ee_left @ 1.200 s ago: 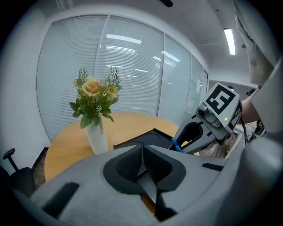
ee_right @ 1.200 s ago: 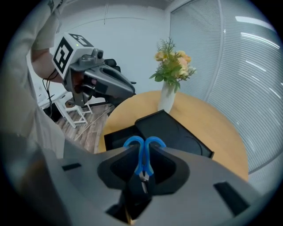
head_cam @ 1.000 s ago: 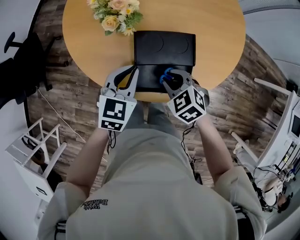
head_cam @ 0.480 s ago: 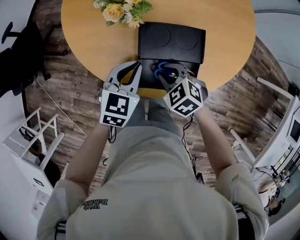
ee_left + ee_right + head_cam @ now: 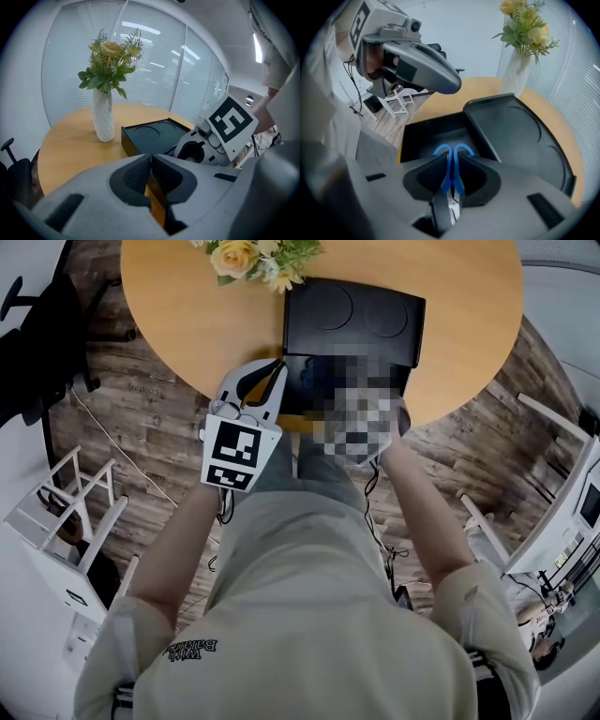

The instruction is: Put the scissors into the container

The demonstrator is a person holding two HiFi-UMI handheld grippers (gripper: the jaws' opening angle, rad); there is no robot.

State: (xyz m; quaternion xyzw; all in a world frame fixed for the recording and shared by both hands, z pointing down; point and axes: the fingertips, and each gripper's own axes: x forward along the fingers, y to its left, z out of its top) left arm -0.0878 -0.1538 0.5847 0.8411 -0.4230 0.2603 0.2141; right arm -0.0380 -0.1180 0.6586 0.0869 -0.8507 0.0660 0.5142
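Note:
The scissors (image 5: 442, 150) have blue handles, which stick forward out of my right gripper (image 5: 451, 160); it is shut on them, blade pointing back. It hangs over the open black container (image 5: 423, 137), whose lid (image 5: 518, 136) lies flat beyond it. In the head view a mosaic patch hides the right gripper and scissors. My left gripper (image 5: 273, 369) is shut and holds nothing, at the near left corner of the container (image 5: 305, 381). From the left gripper view, the jaws of the left gripper (image 5: 150, 161) meet in front of the lid (image 5: 152, 136).
A white vase (image 5: 104, 121) of yellow flowers (image 5: 253, 257) stands on the round wooden table (image 5: 187, 315), left of the lid. The container sits at the table's near edge. A white rack (image 5: 66, 512) and a dark chair (image 5: 37, 352) stand on the floor to the left.
The right gripper has carried the scissors forward and a little left, over the open container. The left gripper has kept its place by the container's left corner.

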